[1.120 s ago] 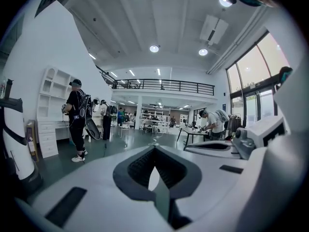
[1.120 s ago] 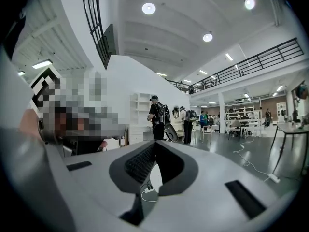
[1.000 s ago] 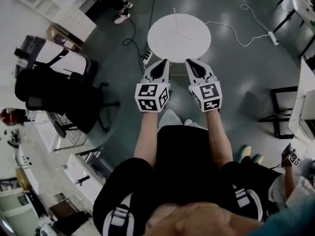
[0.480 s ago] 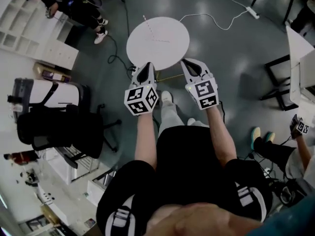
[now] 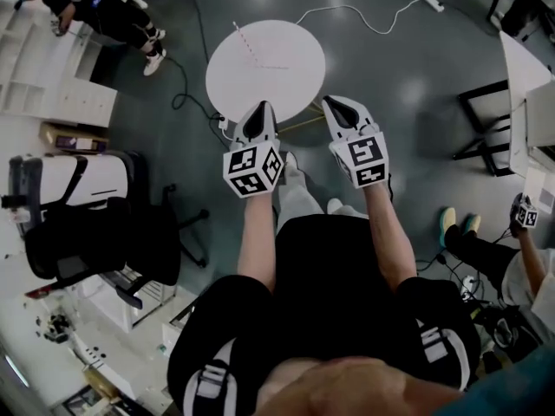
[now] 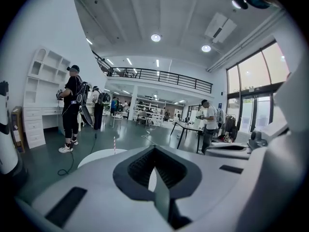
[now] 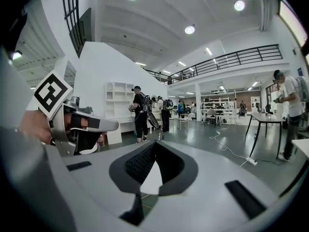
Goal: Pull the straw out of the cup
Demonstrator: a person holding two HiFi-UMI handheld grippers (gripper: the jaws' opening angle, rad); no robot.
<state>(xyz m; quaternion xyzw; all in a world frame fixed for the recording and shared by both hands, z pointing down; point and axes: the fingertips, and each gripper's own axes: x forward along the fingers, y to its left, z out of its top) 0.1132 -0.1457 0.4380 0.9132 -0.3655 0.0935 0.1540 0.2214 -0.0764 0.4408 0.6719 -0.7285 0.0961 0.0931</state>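
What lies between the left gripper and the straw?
Only the bare top of the round table. In the head view the left gripper hangs at its near edge, and the straw stands farther in.

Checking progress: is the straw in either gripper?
No: the straw stands on the round table, ahead of the left gripper and right gripper, both shut.

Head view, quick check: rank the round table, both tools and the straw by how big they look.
1. Round white table.
2. Left tool and right tool: they look alike, so no ranking between them; nearness to the camera inflates both.
3. Straw, a thin striped line.
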